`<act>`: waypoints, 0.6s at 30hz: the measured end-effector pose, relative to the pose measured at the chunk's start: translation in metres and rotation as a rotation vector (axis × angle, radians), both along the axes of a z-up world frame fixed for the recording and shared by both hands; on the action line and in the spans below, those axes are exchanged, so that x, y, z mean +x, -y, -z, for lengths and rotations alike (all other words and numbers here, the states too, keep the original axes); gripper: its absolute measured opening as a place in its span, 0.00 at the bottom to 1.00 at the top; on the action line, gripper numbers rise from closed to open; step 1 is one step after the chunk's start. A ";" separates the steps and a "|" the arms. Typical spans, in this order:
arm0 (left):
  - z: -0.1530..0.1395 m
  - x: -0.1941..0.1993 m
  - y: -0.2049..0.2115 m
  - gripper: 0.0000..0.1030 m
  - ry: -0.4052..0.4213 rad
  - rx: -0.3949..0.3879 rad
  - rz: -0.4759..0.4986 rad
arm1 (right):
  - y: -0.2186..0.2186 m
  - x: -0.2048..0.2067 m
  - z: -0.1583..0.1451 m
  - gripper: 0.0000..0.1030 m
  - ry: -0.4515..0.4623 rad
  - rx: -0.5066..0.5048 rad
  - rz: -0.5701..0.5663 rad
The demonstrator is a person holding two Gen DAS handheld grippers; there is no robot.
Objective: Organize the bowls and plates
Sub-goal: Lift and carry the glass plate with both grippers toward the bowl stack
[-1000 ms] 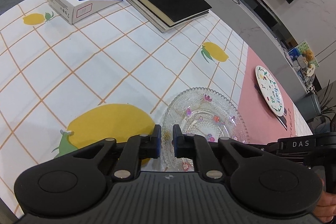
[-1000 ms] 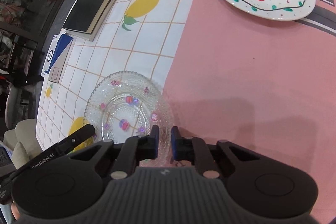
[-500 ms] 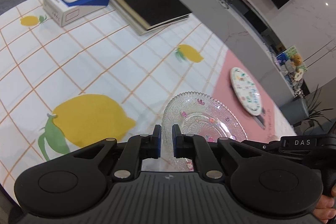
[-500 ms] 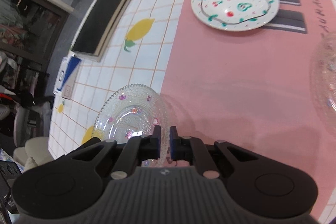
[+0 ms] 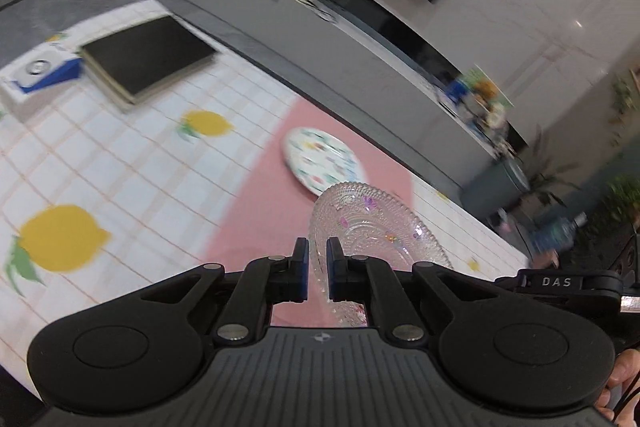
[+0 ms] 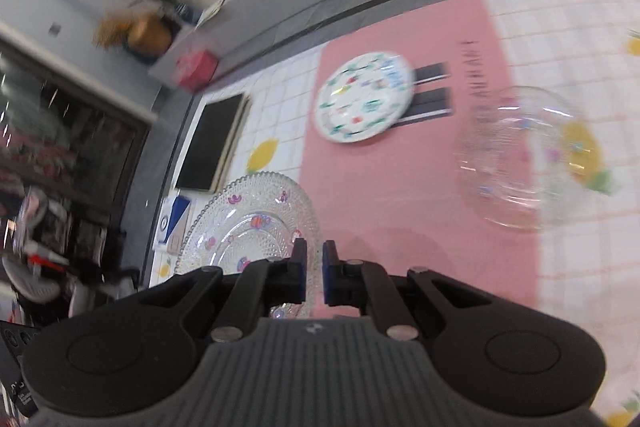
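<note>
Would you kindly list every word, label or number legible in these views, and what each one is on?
"DAS": white letters on the black right gripper body, seen from the left wrist.
Blue lettering on the fruit-patterned plate: blurred, unreadable.
Dark lettering on the pink mat: blurred, unreadable.
Print on the white-and-blue box: too small.

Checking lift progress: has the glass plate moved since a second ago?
Yes. The glass plate, pinched by the left gripper and right gripper, has risen off the lemon tablecloth toward the fruit-print plate.

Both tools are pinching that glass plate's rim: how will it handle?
Probably rigid and fragile: the glass plate looks like beaded pressed glass. Likely slippery, since the left tool and right tool grip only its thin rim. It already tilts.
</note>
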State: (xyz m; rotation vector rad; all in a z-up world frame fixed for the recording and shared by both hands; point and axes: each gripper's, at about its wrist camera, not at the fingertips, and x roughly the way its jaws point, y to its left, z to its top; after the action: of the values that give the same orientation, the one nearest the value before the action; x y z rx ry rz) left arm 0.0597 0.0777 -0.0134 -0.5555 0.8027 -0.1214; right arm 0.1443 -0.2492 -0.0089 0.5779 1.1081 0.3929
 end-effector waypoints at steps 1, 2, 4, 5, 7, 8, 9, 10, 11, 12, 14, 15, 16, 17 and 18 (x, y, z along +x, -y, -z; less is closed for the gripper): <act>-0.001 -0.001 0.012 0.08 0.003 -0.003 0.022 | 0.013 -0.007 0.000 0.05 -0.002 0.003 0.023; -0.001 -0.001 0.023 0.08 0.003 -0.007 0.045 | 0.029 -0.014 0.001 0.05 -0.004 0.007 0.047; 0.000 -0.001 0.047 0.08 -0.001 -0.013 0.095 | 0.059 -0.029 0.004 0.05 -0.015 0.017 0.093; 0.001 -0.001 0.060 0.08 -0.008 -0.010 0.122 | 0.073 -0.036 0.007 0.05 -0.023 0.023 0.117; 0.006 0.000 0.084 0.08 -0.021 0.005 0.171 | 0.098 -0.050 0.012 0.05 -0.032 0.019 0.156; 0.009 -0.001 0.095 0.08 -0.028 0.014 0.191 | 0.109 -0.057 0.014 0.05 -0.034 0.015 0.174; 0.014 -0.003 0.104 0.08 -0.035 0.020 0.208 | 0.119 -0.064 0.017 0.05 -0.038 0.008 0.189; 0.018 -0.005 0.113 0.08 -0.046 0.020 0.222 | 0.128 -0.070 0.020 0.05 -0.041 0.000 0.202; 0.023 -0.006 0.122 0.08 -0.059 0.019 0.236 | 0.136 -0.076 0.024 0.06 -0.045 -0.009 0.212; 0.027 -0.008 0.128 0.08 -0.073 0.017 0.247 | 0.143 -0.081 0.029 0.06 -0.052 -0.017 0.220; 0.037 -0.015 0.141 0.08 -0.098 0.031 0.266 | 0.154 -0.089 0.041 0.06 -0.077 -0.028 0.226; 0.043 -0.017 0.148 0.08 -0.110 0.041 0.277 | 0.159 -0.092 0.047 0.06 -0.095 -0.034 0.232; 0.047 -0.019 0.152 0.08 -0.124 0.046 0.284 | 0.163 -0.096 0.054 0.06 -0.110 -0.041 0.238; 0.053 -0.021 0.156 0.09 -0.137 0.052 0.290 | 0.166 -0.099 0.059 0.06 -0.122 -0.047 0.242; 0.058 -0.023 0.160 0.09 -0.151 0.056 0.296 | 0.169 -0.102 0.065 0.06 -0.136 -0.052 0.248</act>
State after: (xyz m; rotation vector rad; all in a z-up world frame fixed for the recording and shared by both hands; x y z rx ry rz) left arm 0.0369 -0.0821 -0.0714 -0.3932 1.0306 -0.3313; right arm 0.0418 -0.4182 -0.0740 0.6947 1.1568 0.1109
